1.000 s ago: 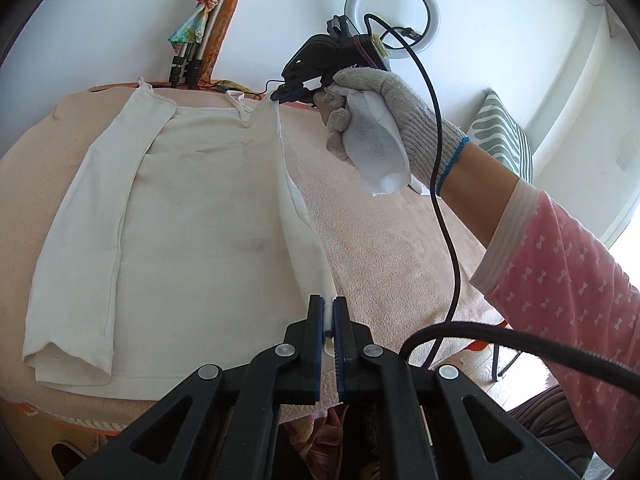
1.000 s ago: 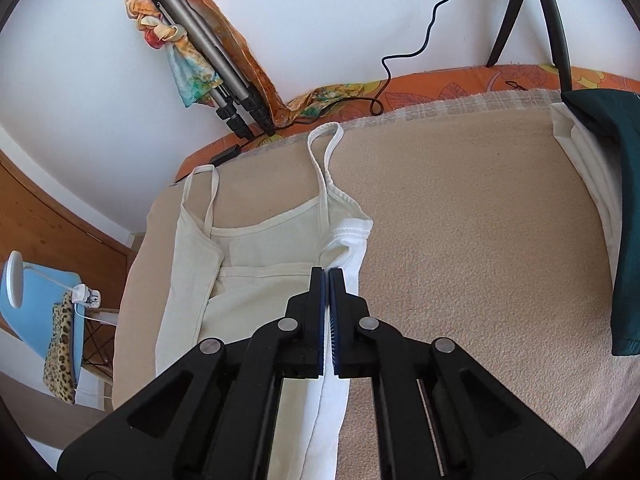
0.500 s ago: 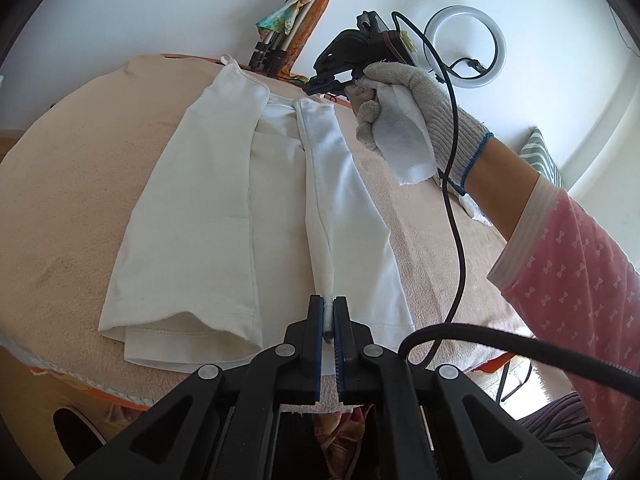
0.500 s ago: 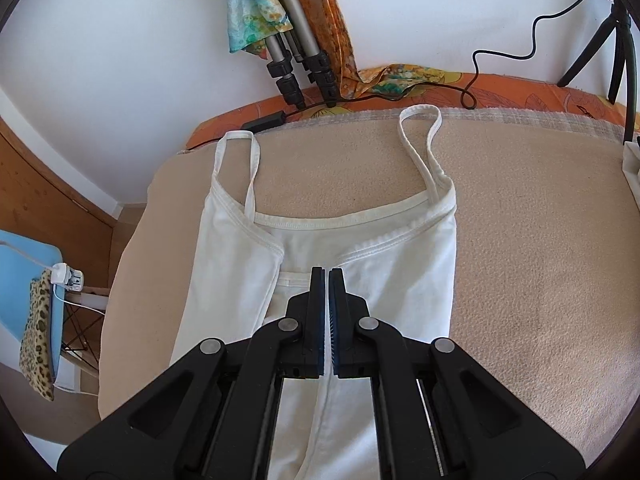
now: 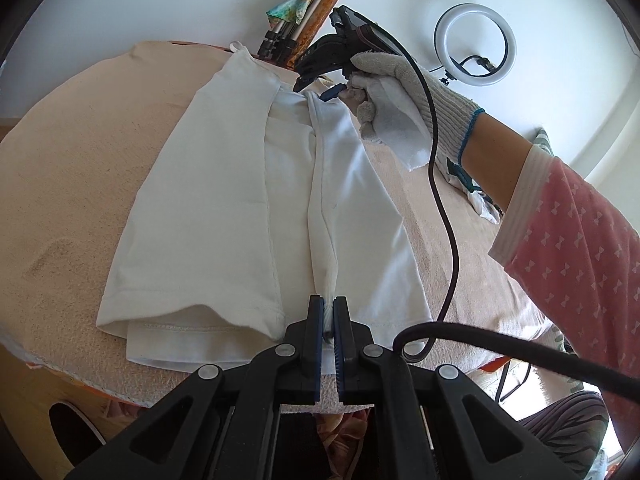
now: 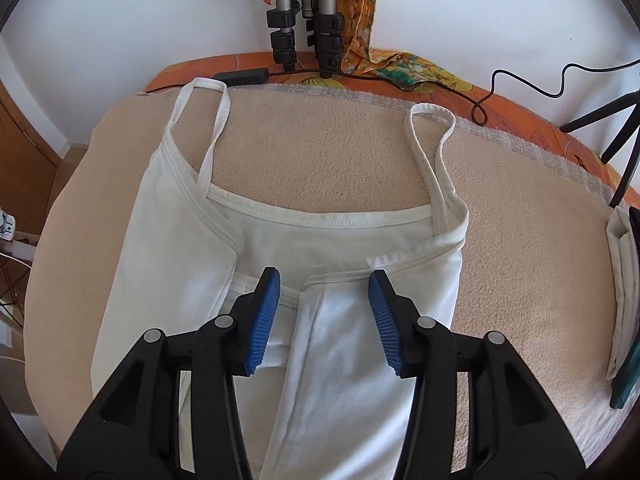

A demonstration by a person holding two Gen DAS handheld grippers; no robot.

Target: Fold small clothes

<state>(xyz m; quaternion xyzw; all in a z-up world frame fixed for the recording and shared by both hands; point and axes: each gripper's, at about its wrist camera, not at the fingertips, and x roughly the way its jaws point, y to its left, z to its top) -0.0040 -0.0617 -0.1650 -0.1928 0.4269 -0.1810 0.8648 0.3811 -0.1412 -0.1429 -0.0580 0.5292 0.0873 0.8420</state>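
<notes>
A white strappy top (image 5: 224, 208) lies flat on the beige padded table (image 5: 68, 184), both side panels folded in over its middle. My left gripper (image 5: 328, 312) is shut on the folded edge of the top at its hem, near the table's front edge. In the right wrist view the top (image 6: 344, 360) lies under my right gripper (image 6: 325, 312), whose jaws are opening above the neckline end of the right fold; the blue pads (image 6: 264, 320) press on nothing. In the left wrist view that gripper (image 5: 320, 84) is held by a gloved hand (image 5: 404, 100) at the far end.
A folded tripod (image 6: 304, 20) with a colourful cloth leans on the wall behind the table. A black cable (image 6: 520, 80) runs along the orange back edge. Folded white and dark green clothes (image 6: 624, 288) lie at the right edge. A ring light (image 5: 475, 45) stands beyond the table.
The right panel of the top was carried leftward and laid over the middle. The right gripper's jaws have parted and let go of the fabric. The left gripper stays shut on the hem.
</notes>
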